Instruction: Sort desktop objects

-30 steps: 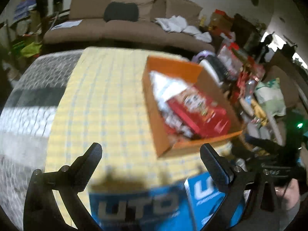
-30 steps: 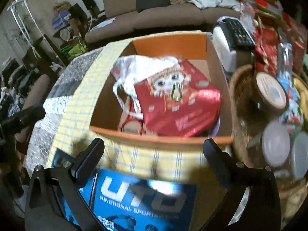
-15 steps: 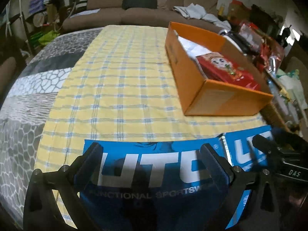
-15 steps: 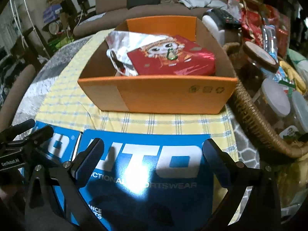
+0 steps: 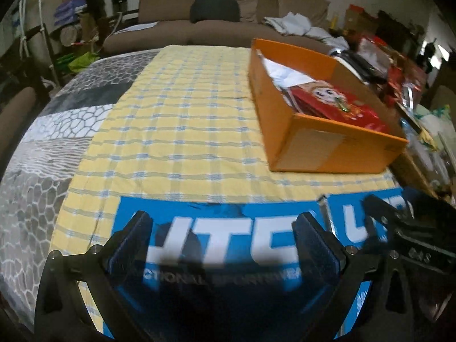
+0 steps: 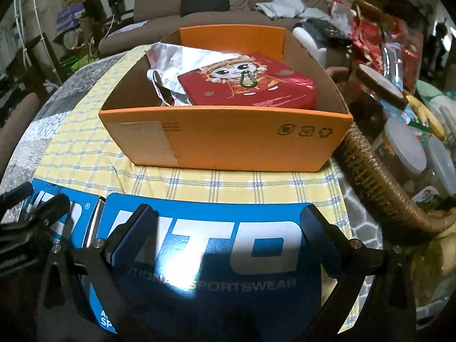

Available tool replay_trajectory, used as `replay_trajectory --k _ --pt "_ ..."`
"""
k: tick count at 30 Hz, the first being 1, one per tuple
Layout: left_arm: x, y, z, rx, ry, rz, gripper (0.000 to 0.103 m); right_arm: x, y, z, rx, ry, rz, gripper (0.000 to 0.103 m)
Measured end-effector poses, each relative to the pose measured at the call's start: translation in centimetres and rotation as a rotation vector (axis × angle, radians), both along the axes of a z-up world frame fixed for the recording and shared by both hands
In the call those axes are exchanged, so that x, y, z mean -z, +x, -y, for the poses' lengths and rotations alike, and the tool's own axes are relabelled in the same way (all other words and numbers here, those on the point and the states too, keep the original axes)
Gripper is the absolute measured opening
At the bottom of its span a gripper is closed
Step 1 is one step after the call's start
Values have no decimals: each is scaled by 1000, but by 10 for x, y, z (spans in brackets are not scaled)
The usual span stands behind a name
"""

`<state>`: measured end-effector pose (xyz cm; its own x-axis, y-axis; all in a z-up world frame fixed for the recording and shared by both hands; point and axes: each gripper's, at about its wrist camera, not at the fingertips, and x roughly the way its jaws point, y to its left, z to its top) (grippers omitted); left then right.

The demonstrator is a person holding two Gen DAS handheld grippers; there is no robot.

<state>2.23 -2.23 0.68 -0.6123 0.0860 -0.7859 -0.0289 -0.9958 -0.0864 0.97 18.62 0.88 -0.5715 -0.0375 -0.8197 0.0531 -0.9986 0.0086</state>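
Two flat blue UTO boxes lie side by side at the near edge of the yellow checked cloth (image 5: pixel 182 119). My left gripper (image 5: pixel 222 228) is open low over the left blue box (image 5: pixel 222 245). My right gripper (image 6: pixel 225 222) is open low over the right blue box (image 6: pixel 216 245), which also shows in the left wrist view (image 5: pixel 353 216). An orange cardboard box (image 6: pixel 228 139) stands behind them; it holds a red packet with a cartoon cat (image 6: pixel 248 85) and a white plastic bag (image 6: pixel 176 59). The orange box also shows in the left wrist view (image 5: pixel 322 151).
A wicker basket (image 6: pixel 370 176) with lidded jars (image 6: pixel 404 145) stands right of the orange box. Red snack bags and clutter (image 6: pixel 376 34) lie behind it. A grey patterned blanket (image 5: pixel 42 148) lies left of the cloth. A brown sofa (image 5: pixel 222 20) stands at the back.
Both grippers have come down and back from above the orange box to just over the blue boxes. Both stayed open.
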Motion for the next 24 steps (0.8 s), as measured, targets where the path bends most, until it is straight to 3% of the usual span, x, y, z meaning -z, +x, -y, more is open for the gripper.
replay_trajectory --k 7,24 --pt "5 -1 -12 7 -73 14 103 0 8 -1 7 3 -4 103" --pt "6 -1 -12 6 -65 13 103 0 12 -1 0 3 -7 103"
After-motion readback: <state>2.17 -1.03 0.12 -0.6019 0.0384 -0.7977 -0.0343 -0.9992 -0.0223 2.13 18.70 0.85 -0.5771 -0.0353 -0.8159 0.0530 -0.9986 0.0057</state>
